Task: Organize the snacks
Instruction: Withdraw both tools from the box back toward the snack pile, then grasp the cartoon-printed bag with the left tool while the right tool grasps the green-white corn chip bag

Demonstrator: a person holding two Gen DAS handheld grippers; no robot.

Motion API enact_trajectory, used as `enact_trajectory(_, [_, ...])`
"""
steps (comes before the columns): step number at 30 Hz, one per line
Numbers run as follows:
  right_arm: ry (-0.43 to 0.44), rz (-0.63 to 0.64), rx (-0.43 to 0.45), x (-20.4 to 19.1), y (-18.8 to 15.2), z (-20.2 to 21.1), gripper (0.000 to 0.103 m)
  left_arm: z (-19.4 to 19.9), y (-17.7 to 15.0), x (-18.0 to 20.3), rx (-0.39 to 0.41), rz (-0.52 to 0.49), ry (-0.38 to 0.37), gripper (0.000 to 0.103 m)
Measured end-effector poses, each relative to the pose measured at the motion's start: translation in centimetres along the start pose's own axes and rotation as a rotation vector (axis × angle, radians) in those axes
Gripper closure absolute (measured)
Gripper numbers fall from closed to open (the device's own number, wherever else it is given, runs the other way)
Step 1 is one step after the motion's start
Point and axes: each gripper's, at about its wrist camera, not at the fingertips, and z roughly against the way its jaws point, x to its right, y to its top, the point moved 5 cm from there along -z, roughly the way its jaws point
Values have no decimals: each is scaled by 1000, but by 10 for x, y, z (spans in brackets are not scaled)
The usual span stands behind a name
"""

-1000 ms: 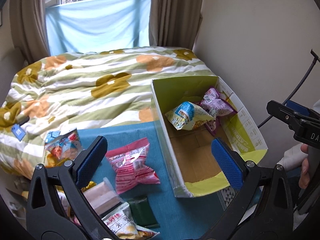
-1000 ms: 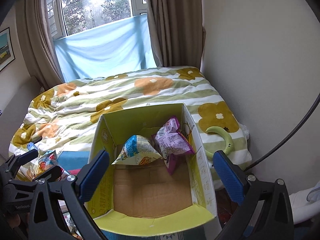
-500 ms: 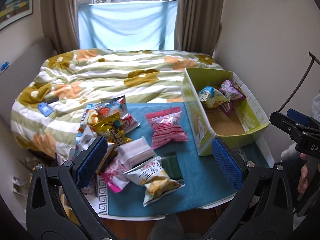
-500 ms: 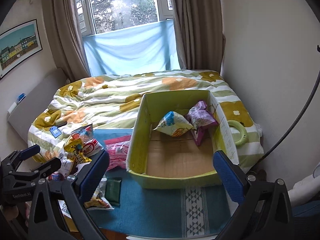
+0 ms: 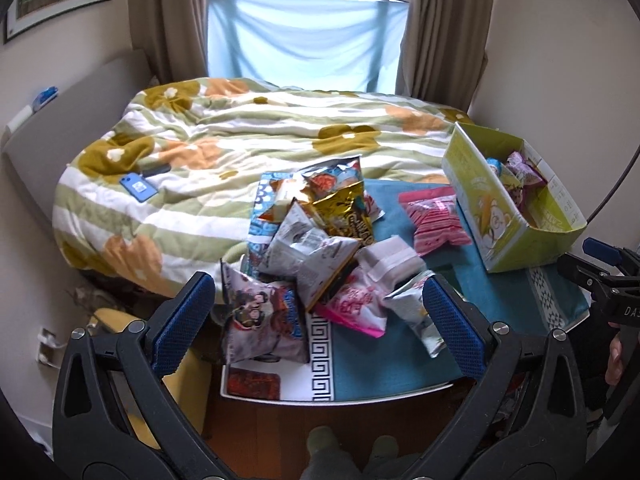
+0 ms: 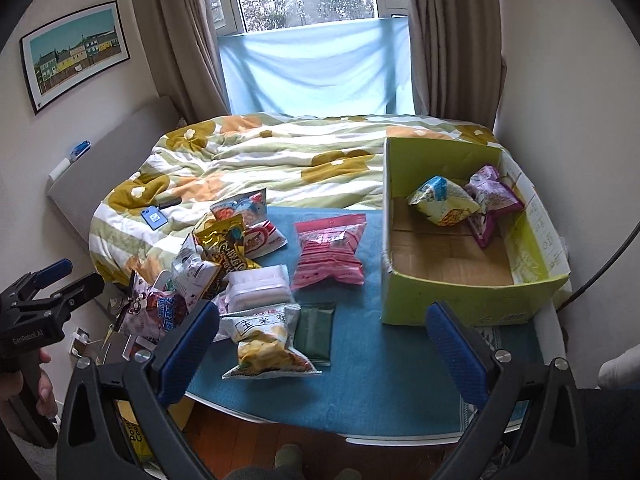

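Both tools spread, holding nothing: left tool [image 5: 316, 312], right tool [image 6: 320, 328] | hang above the worktop's [image 6: 380, 380] near edge, likely choosing | snack pile [image 6: 224, 264] heaped at left edge | box [image 6: 460, 304] at right edge, two packets inside.

Hidden in the left wrist view behind the green box's [image 5: 496, 216] near wall: most of the two packets inside, only their tops showing. Partly buried under the snack heap [image 6: 208, 264], the lower packets, with print too small to read. Cut off by the bottom edge, both feet [image 6: 290, 456] on the floor.
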Motion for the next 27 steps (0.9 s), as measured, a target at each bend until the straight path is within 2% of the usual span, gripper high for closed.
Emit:
enact_trajectory(5, [28, -25, -49, -27, -21, -40, 0, -37, -21, -37, -51, 4, -22, 0])
enact_trajectory(10, [14, -22, -92, -46, -36, -81, 0, -80, -39, -51, -99, 19, -67, 0])
enact_trajectory(17, [-8, 17, -124, -65, -45, -110, 0, -119, -50, -54, -118, -9, -33, 0])
enact_trajectory(25, [-38, 20, -157, -62, -48, -137, 0, -151, -61, -61, -166, -30, 20, 1])
enact_trajectory(27, [-38, 28, -168, -62, -50, -143, 0, -155, -64, -60, -178, -36, 24, 6])
